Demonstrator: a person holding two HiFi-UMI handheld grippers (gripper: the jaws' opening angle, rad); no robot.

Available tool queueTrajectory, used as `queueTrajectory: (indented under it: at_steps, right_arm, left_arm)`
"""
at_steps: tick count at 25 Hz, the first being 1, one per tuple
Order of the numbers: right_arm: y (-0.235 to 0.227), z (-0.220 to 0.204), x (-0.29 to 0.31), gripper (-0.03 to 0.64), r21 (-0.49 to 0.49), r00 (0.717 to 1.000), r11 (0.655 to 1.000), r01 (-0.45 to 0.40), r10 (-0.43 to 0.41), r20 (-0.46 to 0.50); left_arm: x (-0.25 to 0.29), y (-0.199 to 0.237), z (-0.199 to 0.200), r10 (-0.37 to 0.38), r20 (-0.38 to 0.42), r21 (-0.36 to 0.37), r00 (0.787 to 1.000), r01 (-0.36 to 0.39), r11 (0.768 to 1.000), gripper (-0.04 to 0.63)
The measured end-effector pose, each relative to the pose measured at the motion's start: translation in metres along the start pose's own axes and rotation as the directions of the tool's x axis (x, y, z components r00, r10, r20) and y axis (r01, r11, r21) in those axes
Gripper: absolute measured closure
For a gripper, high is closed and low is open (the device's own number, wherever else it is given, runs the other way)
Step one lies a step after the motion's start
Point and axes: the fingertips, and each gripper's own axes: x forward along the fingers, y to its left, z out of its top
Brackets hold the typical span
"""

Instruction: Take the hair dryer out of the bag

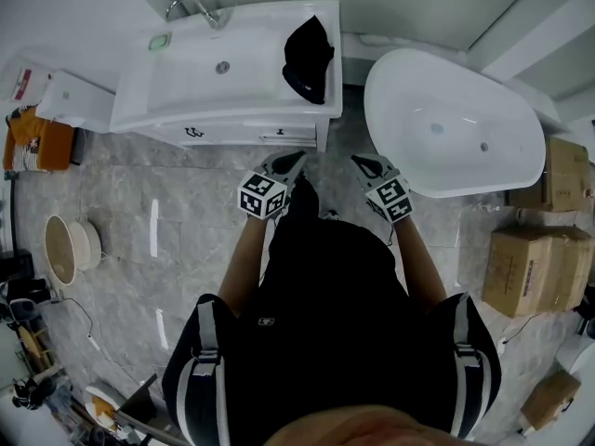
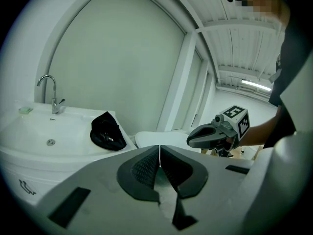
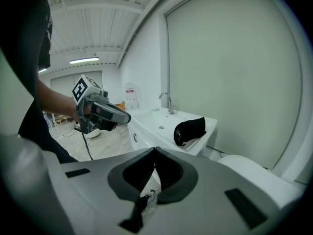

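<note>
A black bag point(image 1: 308, 59) lies on the right end of the white washbasin counter point(image 1: 186, 86); the left gripper view shows the bag point(image 2: 106, 132) at mid-left, the right gripper view shows the bag point(image 3: 190, 130) right of centre. No hair dryer shows outside it. My left gripper point(image 1: 296, 163) is shut and empty, held in the air in front of the counter, short of the bag. My right gripper point(image 1: 362, 164) is also shut and empty, level with the left and beside the bathtub. Each gripper appears in the other's view: the right gripper point(image 2: 195, 139) and the left gripper point(image 3: 124, 117).
A white freestanding bathtub point(image 1: 453, 128) stands right of the counter. A chrome tap point(image 1: 191, 8) and a green soap dish point(image 1: 160, 41) sit on the basin. Cardboard boxes point(image 1: 539, 258) are stacked at the right. A round basin point(image 1: 67, 247) and clutter lie on the tiled floor at left.
</note>
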Motion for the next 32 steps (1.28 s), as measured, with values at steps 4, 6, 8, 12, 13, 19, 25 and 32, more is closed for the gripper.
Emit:
queueTrajectory:
  at_steps: [4, 6, 8, 12, 13, 19, 25, 32]
  right_arm:
    - [-0.008, 0.002, 0.011, 0.558, 0.001, 1.0, 1.0, -0.004, 0.004, -0.008]
    - [-0.012, 0.005, 0.017, 0.558, 0.002, 1.0, 1.0, -0.007, 0.007, -0.013]
    - [-0.016, 0.006, 0.024, 0.558, 0.002, 1.0, 1.0, -0.011, 0.011, -0.02]
    - [-0.024, 0.011, 0.041, 0.558, 0.0, 0.999, 1.0, -0.026, 0.026, -0.037]
    - [-0.026, 0.013, 0.045, 0.557, 0.001, 0.999, 1.0, -0.03, 0.03, -0.041]
    - [-0.043, 0.024, 0.071, 0.557, 0.003, 0.998, 0.999, -0.04, 0.04, -0.048]
    - [-0.064, 0.033, 0.099, 0.558, 0.008, 0.997, 0.999, -0.047, 0.047, -0.066]
    - [-0.091, 0.051, 0.141, 0.558, -0.027, 0.994, 0.998, -0.064, 0.061, -0.092]
  left_arm:
    - [0.007, 0.011, 0.002, 0.0, -0.002, -0.009, 1.0, 0.0, 1.0, 0.578]
    - [0.011, 0.018, 0.005, 0.001, -0.002, -0.012, 1.0, -0.001, 1.0, 0.578]
    - [0.014, 0.025, 0.007, 0.002, -0.003, -0.018, 1.0, -0.002, 1.0, 0.578]
    - [0.021, 0.042, 0.011, 0.003, -0.009, -0.037, 1.0, -0.003, 0.999, 0.578]
    - [0.023, 0.047, 0.012, 0.003, -0.012, -0.041, 1.0, -0.004, 0.999, 0.578]
    - [0.037, 0.074, 0.023, -0.002, -0.022, -0.053, 1.0, 0.001, 0.999, 0.578]
    - [0.056, 0.105, 0.034, -0.011, -0.035, -0.066, 0.999, 0.009, 0.998, 0.578]
    - [0.076, 0.146, 0.048, -0.02, -0.043, -0.078, 0.999, 0.016, 0.997, 0.578]
